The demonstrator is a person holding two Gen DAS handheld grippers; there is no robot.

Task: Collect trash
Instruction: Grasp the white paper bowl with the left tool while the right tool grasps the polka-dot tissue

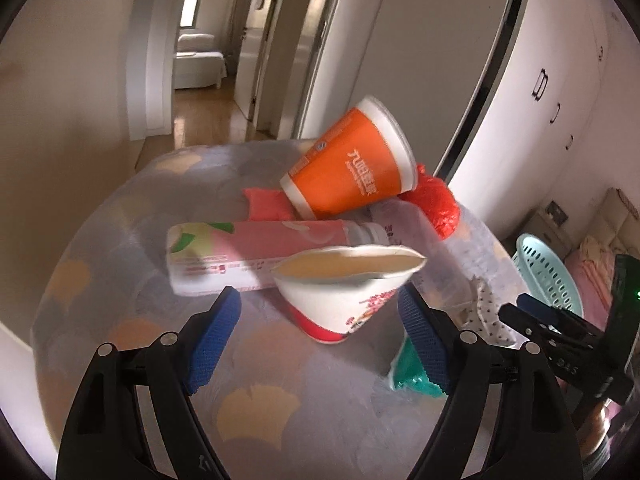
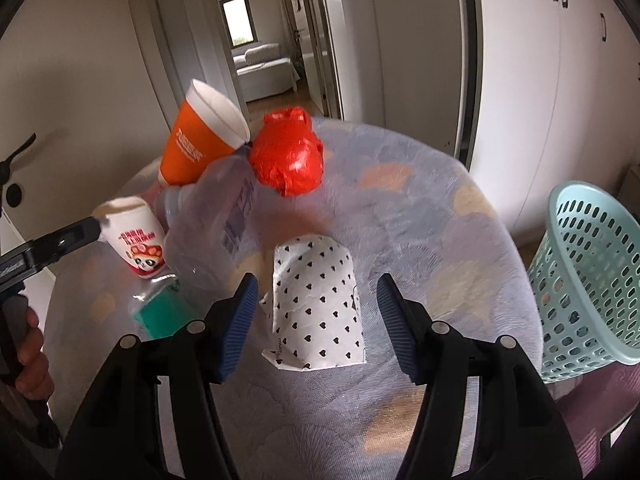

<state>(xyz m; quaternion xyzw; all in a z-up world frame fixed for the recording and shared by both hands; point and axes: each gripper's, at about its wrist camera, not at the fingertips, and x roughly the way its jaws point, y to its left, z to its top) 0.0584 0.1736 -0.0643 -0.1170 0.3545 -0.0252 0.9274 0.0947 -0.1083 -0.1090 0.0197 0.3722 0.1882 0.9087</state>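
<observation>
A crushed white paper cup (image 1: 344,292) with a red base lies on the cloth-covered round table (image 1: 260,408), between the pads of my left gripper (image 1: 320,336), which is open and does not touch it. Behind it lie a pink bottle (image 1: 256,252), an orange cup (image 1: 352,164) and a red plastic bag (image 1: 436,204). My right gripper (image 2: 320,320) is open around a white paper bag with black hearts (image 2: 316,304), with gaps on both sides. A clear plastic bottle (image 2: 212,224) and a teal wrapper (image 2: 160,312) lie to its left.
A light teal mesh basket (image 2: 588,280) stands off the table's right edge. White wardrobe doors (image 2: 560,100) rise behind it. A doorway (image 2: 260,40) opens beyond the table. A person's hand (image 2: 32,356) holds the left gripper's handle at the left.
</observation>
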